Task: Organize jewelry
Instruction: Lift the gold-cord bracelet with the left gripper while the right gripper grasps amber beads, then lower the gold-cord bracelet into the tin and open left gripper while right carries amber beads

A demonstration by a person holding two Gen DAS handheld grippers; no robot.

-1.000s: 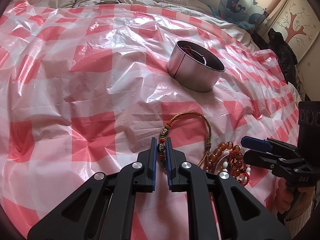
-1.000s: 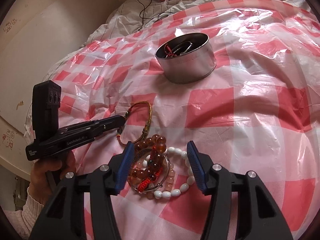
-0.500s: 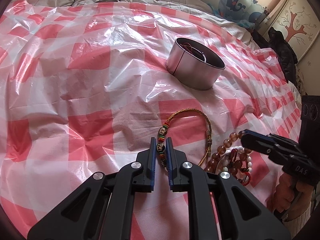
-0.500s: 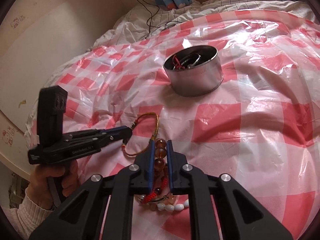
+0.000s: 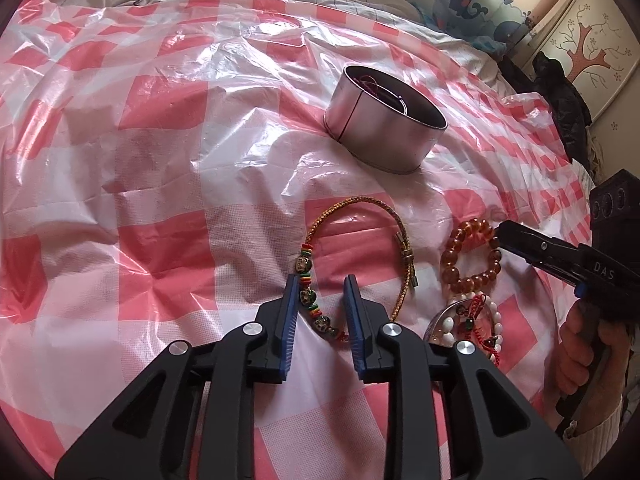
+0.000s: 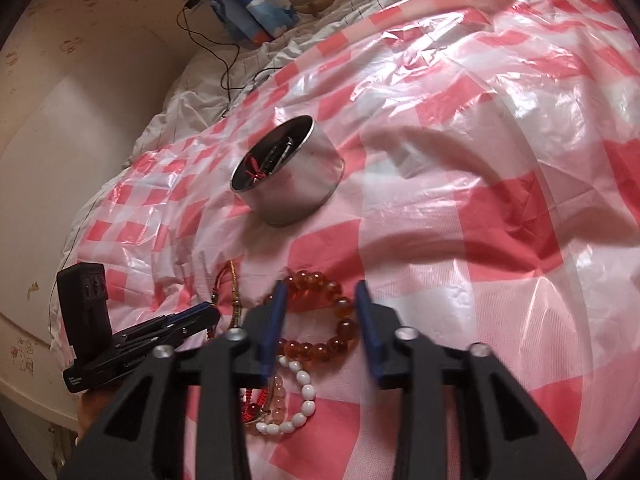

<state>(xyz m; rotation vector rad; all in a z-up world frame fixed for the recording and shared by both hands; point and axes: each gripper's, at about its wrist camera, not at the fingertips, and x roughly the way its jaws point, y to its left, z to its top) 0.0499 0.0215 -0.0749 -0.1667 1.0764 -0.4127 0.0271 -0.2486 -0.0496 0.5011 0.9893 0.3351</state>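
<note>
A gold cord bracelet with coloured beads (image 5: 306,298) lies on the checked plastic sheet, its beaded part between the jaws of my left gripper (image 5: 322,284). Those jaws are opening and the pads stand off the beads. An amber bead bracelet (image 6: 344,324) lies flat between the jaws of my right gripper (image 6: 320,292), which are also opening and not pressing on it. In the left wrist view the amber bracelet (image 5: 472,256) sits just beyond a pile with a white bead bracelet (image 5: 448,326) and a red cord. A round metal tin (image 5: 380,136) holding jewelry stands farther back.
The red-and-white plastic sheet (image 5: 160,160) covers a bed. Rumpled bedding and a black cable (image 6: 228,68) lie behind it. A wall (image 6: 60,160) borders one side, and a dark garment (image 5: 568,100) hangs beside a decorated cupboard. A hand (image 5: 580,356) holds the right gripper.
The left jaws, shut on the beaded cord before, have parted. The right gripper shut on the amber bracelet, drew it off the pile toward the tin, then opened again.
</note>
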